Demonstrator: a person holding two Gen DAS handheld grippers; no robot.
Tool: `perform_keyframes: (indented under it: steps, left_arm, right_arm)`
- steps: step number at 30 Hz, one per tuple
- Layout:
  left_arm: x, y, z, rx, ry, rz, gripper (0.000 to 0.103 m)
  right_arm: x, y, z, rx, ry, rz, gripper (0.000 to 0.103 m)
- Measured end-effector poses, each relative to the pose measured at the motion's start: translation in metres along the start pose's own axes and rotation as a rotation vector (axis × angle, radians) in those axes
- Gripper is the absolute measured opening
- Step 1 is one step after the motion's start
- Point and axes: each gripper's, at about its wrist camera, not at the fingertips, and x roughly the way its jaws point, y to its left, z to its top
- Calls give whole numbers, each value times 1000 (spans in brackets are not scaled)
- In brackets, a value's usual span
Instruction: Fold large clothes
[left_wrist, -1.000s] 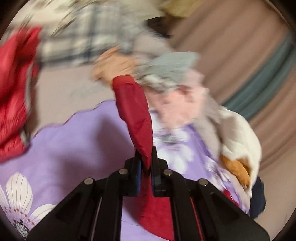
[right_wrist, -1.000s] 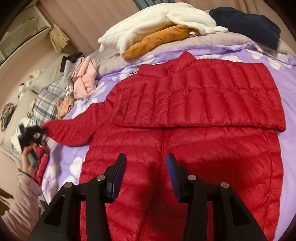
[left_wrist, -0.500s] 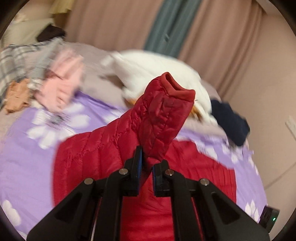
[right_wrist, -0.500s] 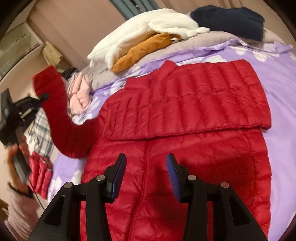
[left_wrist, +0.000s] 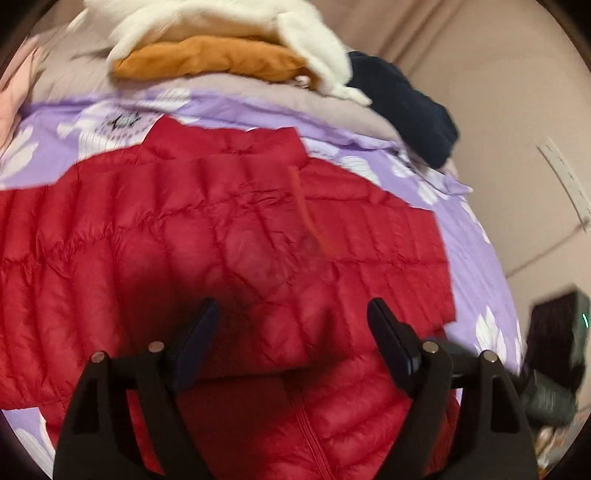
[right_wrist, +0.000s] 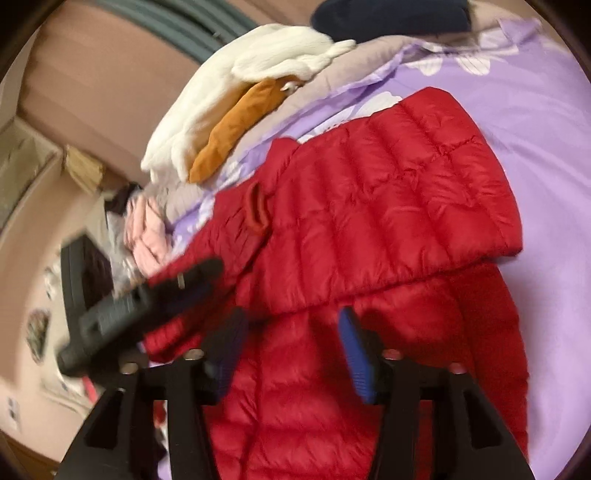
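Note:
A red quilted down jacket lies flat on the purple floral bedsheet, zip up, with both sleeves folded across the chest. The left sleeve's cuff rests near the collar. My left gripper hovers just above the folded sleeve; its jaws are opening and grip nothing. In the right wrist view it shows as a blurred black shape at the jacket's left side. My right gripper hangs over the zip on the jacket's lower half, its jaws opening too and holding nothing.
Behind the jacket's collar are a white fleece, an orange garment and a navy garment. A pink garment lies to the left. A beige wall borders the bed on the right.
My left gripper carried the left sleeve from the side over the jacket's chest, then let it go and opened. My right gripper rolled, edged closer to the jacket and widened a little.

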Motion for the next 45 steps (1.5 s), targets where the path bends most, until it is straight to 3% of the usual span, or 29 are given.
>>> perform_keyframes:
  steps: [5, 8, 9, 12, 15, 17, 18, 19, 22, 26, 29, 33, 37, 40, 42, 43, 45]
  left_arm:
    - [-51, 8, -7, 20, -71, -71, 82]
    - [-94, 30, -16, 4, -162, -34, 84]
    - [-103, 39, -17, -7, -187, -9, 85]
    - [-134, 83, -21, -76, -270, 156, 87]
    - [-140, 123, -27, -146, -275, 299, 87]
    - [-134, 148, -33, -199, -247, 345, 87]
    - [-131, 157, -36, -221, -235, 351, 86]
    - [-126, 168, -40, -258, -218, 352, 86]
    - [-123, 181, -45, -311, -205, 335, 86]
    - [-128, 180, -39, -314, -215, 307, 86]
    - [-128, 170, -34, -300, -221, 276, 86]
    - [-117, 157, -25, -291, -215, 228, 86]
    - [-106, 142, -20, -271, -198, 169, 86]
    - [-95, 138, -17, -251, -176, 135, 85]
    - [-84, 139, -15, -255, -155, 115, 77]
    - [-76, 141, -14, -258, -134, 130, 68]
    - [-58, 150, -14, -282, -74, 146, 62]
  right_arm:
    - [21, 14, 14, 4, 18, 55, 59]
    - [40, 37, 25, -87, 35, 39, 59]
    - [47, 42, 29, -115, 36, 25, 59]
    - [75, 56, 44, -185, 27, -83, 59]
    - [100, 59, 49, -206, 79, -92, 59]
    - [115, 63, 48, -248, 107, -142, 59]
    - [119, 65, 46, -275, 109, -159, 46]
    - [120, 66, 45, -299, 111, -174, 28]
    - [113, 75, 43, -338, 63, -204, 17]
    - [62, 87, 51, -310, -70, -130, 17]
    - [33, 88, 51, -327, -130, -164, 17]
    - [33, 79, 49, -347, -123, -278, 17]
    - [29, 55, 53, -284, -124, -297, 17]
    - [40, 42, 48, -270, -57, -300, 17]
    - [50, 36, 42, -279, -19, -303, 17]
    - [53, 35, 39, -280, -8, -303, 17]
    - [58, 32, 36, -274, 4, -311, 17]
